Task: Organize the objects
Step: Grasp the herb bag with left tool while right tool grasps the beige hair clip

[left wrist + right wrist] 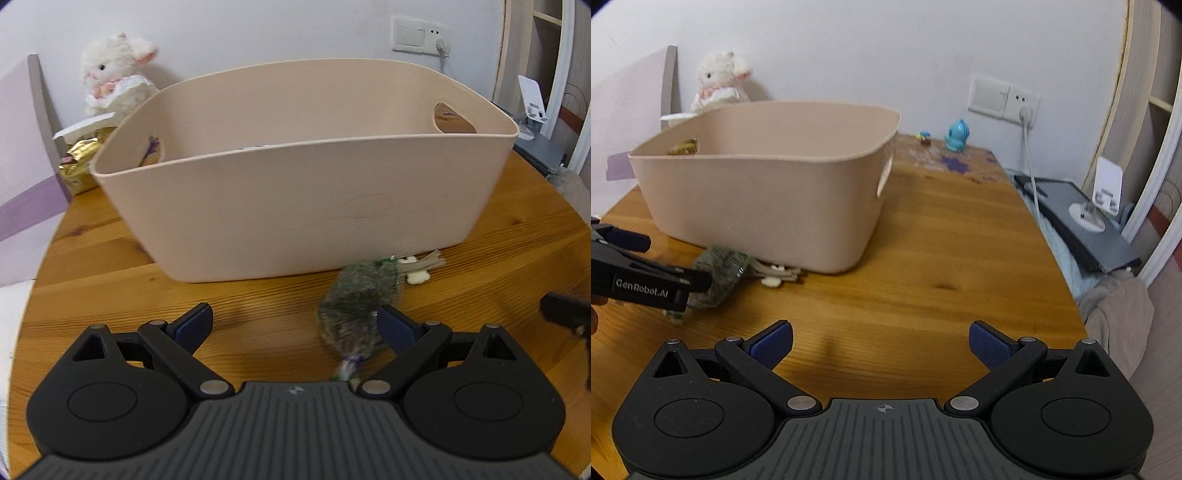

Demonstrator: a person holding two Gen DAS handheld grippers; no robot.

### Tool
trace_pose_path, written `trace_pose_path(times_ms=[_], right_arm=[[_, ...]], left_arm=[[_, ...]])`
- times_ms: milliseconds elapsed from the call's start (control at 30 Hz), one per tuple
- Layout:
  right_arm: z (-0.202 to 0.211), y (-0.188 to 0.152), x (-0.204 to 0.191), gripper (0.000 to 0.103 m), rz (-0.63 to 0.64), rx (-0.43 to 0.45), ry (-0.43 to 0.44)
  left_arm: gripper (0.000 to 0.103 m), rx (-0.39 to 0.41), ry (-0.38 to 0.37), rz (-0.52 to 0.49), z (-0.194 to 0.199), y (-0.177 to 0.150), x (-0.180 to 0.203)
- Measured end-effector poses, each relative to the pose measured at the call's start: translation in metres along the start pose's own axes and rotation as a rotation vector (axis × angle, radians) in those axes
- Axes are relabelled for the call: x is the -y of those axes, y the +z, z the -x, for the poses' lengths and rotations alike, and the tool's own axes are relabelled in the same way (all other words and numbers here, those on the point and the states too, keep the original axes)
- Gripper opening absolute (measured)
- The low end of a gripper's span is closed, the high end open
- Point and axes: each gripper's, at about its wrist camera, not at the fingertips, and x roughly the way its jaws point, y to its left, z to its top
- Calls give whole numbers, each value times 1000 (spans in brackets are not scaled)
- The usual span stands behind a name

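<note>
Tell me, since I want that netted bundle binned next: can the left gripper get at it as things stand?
Probably yes. The left gripper is open, the netted bundle lies on the table by its right finger, nothing between; the bin stands behind.

The left gripper (295, 328), fingers spread, hovers beside a grey-green bundle (354, 306) before the beige basket (295, 221).
</note>
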Motion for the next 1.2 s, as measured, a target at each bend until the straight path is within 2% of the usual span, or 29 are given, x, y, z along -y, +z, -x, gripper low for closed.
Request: trace_pose_path(times_ms=[167,333,433,633,767,1067,1200], right_arm=[[-15,-4,-1,103,-2,-24,10],[-26,-6,-8,103,10,-38,21],[-32,-6,-12,103,14,-42,32],[-40,-3,-24,103,22,-46,57],[-50,2,-36,103,21,-64,70],[-67,15,-54,103,-39,-75,92],[-73,19,-59,103,-60,-56,82]], left_arm=[[98,12,-38,1,-12,3,7],[98,-10,-48,-5,-25,3,10],[98,-26,-3,-18,-33,2,10],[98,-16,-7,42,-36,-3,-15],[99,-15,-50,80,-39,-7,-35],[99,-12,-19,110,-39,-12,-64],[100,28,-30,107,-44,-14,-75]])
